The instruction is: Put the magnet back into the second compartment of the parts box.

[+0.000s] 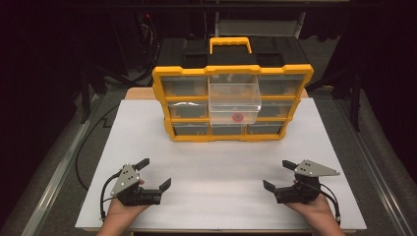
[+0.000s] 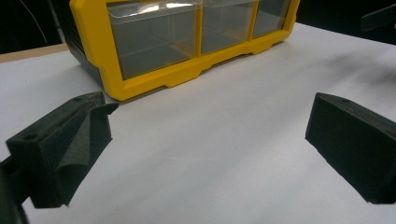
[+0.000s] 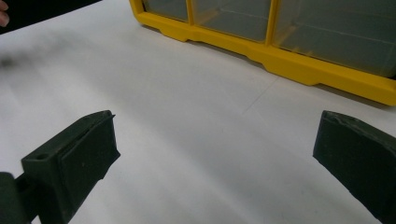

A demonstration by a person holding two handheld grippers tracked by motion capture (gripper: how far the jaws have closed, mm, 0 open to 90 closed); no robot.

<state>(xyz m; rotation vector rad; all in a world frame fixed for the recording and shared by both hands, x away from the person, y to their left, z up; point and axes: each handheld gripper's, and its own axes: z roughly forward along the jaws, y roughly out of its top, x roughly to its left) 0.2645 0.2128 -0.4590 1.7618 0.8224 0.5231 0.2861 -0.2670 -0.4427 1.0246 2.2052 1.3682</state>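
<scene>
A yellow and black organizer case [image 1: 232, 71] with clear drawers stands upright at the back of the white table top [image 1: 221, 162]. Its middle drawer [image 1: 234, 101] is pulled out, and a small red ring-shaped part [image 1: 237, 117] lies in it. My left gripper [image 1: 153, 173] rests near the front left of the table, open with nothing between its jaws. My right gripper [image 1: 279, 174] rests near the front right, also open with nothing held. The left gripper view has the case's lower drawers [image 2: 154, 39] ahead; the right gripper view has the case's yellow base [image 3: 280, 60] ahead.
A wide bare stretch of white board lies between the grippers and the case. The board's edges drop to a grey floor with metal rails [image 1: 54, 177] on both sides. A black cable [image 1: 81, 147] trails at the left.
</scene>
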